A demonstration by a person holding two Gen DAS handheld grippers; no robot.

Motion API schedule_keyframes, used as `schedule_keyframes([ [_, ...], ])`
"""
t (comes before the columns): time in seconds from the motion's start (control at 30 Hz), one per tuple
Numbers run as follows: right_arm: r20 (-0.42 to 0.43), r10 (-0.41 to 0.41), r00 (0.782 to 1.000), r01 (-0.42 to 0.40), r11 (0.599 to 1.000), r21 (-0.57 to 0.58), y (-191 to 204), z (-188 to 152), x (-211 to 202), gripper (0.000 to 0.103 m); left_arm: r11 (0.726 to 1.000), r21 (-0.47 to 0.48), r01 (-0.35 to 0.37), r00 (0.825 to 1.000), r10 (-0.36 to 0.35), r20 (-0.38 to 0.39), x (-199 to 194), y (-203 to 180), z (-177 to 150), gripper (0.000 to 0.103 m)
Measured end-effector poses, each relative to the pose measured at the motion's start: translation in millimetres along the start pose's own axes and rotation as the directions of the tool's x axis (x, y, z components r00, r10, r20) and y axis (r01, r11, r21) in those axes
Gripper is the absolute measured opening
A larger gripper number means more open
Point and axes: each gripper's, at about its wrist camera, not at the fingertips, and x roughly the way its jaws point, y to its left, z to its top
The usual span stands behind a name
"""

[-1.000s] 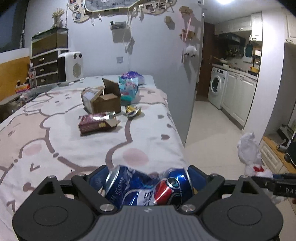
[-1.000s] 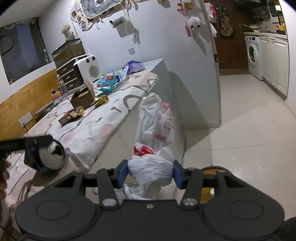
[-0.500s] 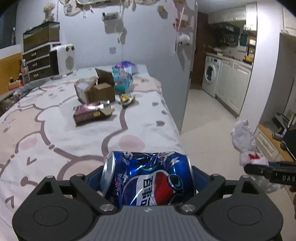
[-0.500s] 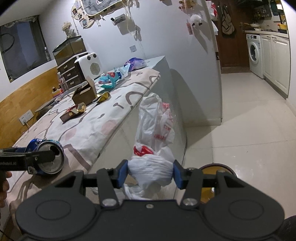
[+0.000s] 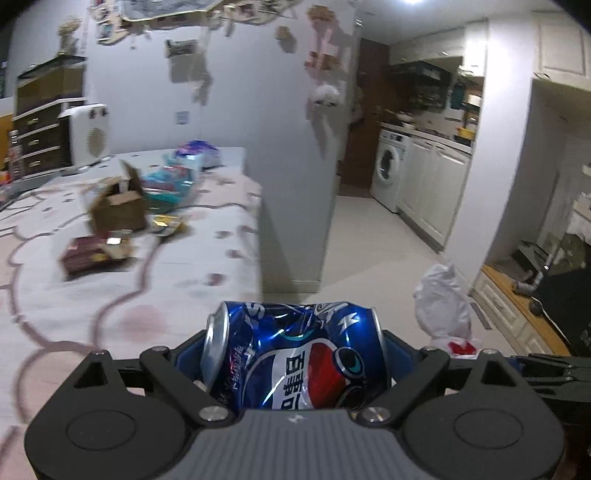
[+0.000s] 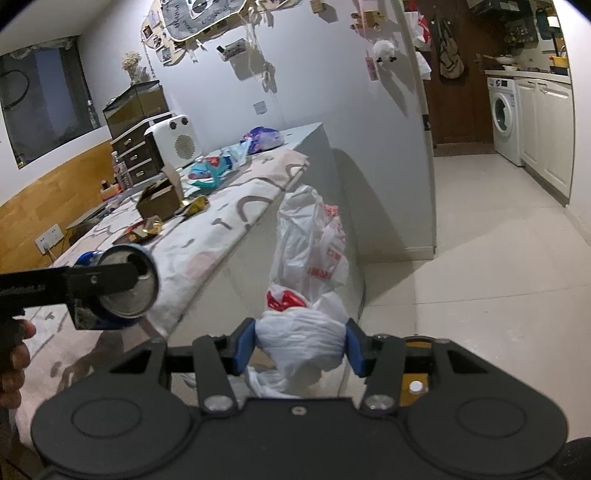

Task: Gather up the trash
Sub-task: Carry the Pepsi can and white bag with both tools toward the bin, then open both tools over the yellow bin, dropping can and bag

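Can (image 5: 295, 354) nearer bag (image 5: 443, 302) — between jaws

Cool, dim indoor light, brightest from a ceiling lamp (image 5: 413, 3) glaring at the top of the left wrist view. That view is smeared by motion blur (the bench (image 5: 110, 295) most of all); the right wrist view is sharp. Fisheye bending darkens the corners; wall ornaments cast hard shadows.

cans: 1 (image 5: 295, 354) | bags: 1 (image 6: 306, 258) | boxes: 1 (image 5: 118, 206)
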Motion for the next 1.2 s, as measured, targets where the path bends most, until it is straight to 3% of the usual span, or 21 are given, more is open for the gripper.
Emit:
schedule_keyframes([
  [0.37, -0.057, -0.075, 0.996, 0.077, 0.996, 0.043, -74.3, -17.3, 11.1, 0.051, 0.996, -0.03, 0.083, 0.993, -0.085, -0.078, 77.7, -70.4, -17.8, 0.093],
  [0.7, -0.182, -0.112, 0.977, 0.132, 0.986, 0.098, -152.7, -46.6, 71.7, 0.051, 0.993, -0.114, 0.02, 0.974, -0.045, -0.221, 199.9, -73.7, -62.9, 0.093],
  [0.9, -0.277, -0.097, 0.956, 0.144, 0.977, 0.154, -197.7, -71.2, 129.1, 0.051, 0.98, -0.198, 0.011, 0.946, -0.074, -0.315, 287.7, -67.0, -97.2, 0.093],
  [1.03, -0.334, -0.075, 0.939, 0.151, 0.967, 0.207, -226.4, -89.4, 174.0, 0.051, 0.971, -0.241, -0.004, 0.918, -0.092, -0.386, 347.2, -62.9, -123.7, 0.093],
  [1.2, -0.395, -0.03, 0.918, 0.152, 0.948, 0.28, -257.5, -106.5, 232.2, 0.052, 0.988, -0.154, -0.01, 0.876, -0.066, -0.478, 411.6, -66.2, -157.9, 0.093],
])
